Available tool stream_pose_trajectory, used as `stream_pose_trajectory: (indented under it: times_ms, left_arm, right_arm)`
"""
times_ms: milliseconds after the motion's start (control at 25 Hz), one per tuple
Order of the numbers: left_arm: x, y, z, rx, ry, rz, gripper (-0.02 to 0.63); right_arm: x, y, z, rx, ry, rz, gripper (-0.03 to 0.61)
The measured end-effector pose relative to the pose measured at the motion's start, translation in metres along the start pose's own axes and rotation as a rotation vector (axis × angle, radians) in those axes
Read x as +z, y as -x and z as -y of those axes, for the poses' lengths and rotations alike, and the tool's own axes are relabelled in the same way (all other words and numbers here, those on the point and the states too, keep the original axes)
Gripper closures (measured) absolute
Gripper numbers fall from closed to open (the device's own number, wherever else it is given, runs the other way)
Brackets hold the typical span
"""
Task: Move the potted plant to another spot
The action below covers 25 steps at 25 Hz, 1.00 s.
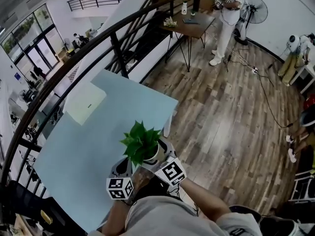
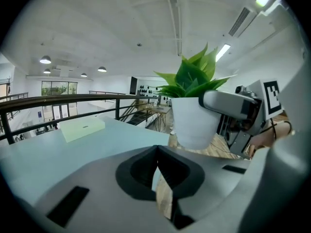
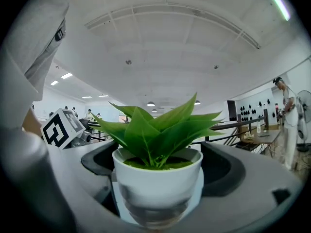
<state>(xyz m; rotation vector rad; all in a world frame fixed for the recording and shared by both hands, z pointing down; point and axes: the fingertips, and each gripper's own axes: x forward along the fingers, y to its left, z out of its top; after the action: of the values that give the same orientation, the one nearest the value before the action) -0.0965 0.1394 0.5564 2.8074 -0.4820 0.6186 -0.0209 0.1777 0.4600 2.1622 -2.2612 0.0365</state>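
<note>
Step in hand: carrying the potted plant (image 3: 158,171) in the right gripper (image 3: 158,195) towards a new spot, as I judge it
Right tongs: clamped on the white pot, one jaw on either side of its lower wall
Left tongs: the left gripper (image 2: 156,178) has its jaws together with nothing between them, just beside the pot
Where the plant is: over the near right edge of the pale blue tabletop (image 1: 88,146); whether its base touches the surface cannot be told
Doing it well: keep the pot upright and level, move slowly so the smooth wall does not slip in the jaws, and set the base flat well inside the edge before letting go
Free room: the middle of the tabletop is bare; a pale green sheet (image 1: 84,102) lies near the far left corner
Look of the plant: a small, round, glossy white pot, tapering downward, with dark soil and broad, pointed, bright green leaves fanning upward
</note>
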Motion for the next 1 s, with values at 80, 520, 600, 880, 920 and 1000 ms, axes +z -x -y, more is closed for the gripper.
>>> stream_pose_trajectory:
  times_ms: [80, 520, 600, 880, 920, 1000]
  left_arm:
    - [0.006, -0.021, 0.0, -0.017, -0.006, -0.006, 0.601]
    - [0.093, -0.138, -0.038, -0.04, 0.032, 0.025, 0.601]
    - [0.11, -0.154, -0.049, -0.041, 0.034, 0.05, 0.601]
    - [0.129, -0.177, -0.078, 0.003, 0.077, 0.088, 0.601]
    - [0.128, -0.177, -0.082, 0.017, 0.093, 0.092, 0.601]
    - [0.125, -0.18, -0.092, 0.053, 0.123, 0.096, 0.601]
  right_arm:
    - [0.001, -0.003, 0.02, -0.013, 0.024, -0.02, 0.048]
    - [0.026, -0.073, 0.144, 0.007, 0.065, -0.045, 0.049]
    - [0.029, -0.088, 0.162, 0.016, 0.065, -0.04, 0.049]
    - [0.024, -0.142, 0.198, 0.094, 0.103, -0.097, 0.048]
    - [0.021, -0.149, 0.201, 0.105, 0.108, -0.103, 0.048]
    - [0.018, -0.166, 0.207, 0.138, 0.12, -0.115, 0.048]
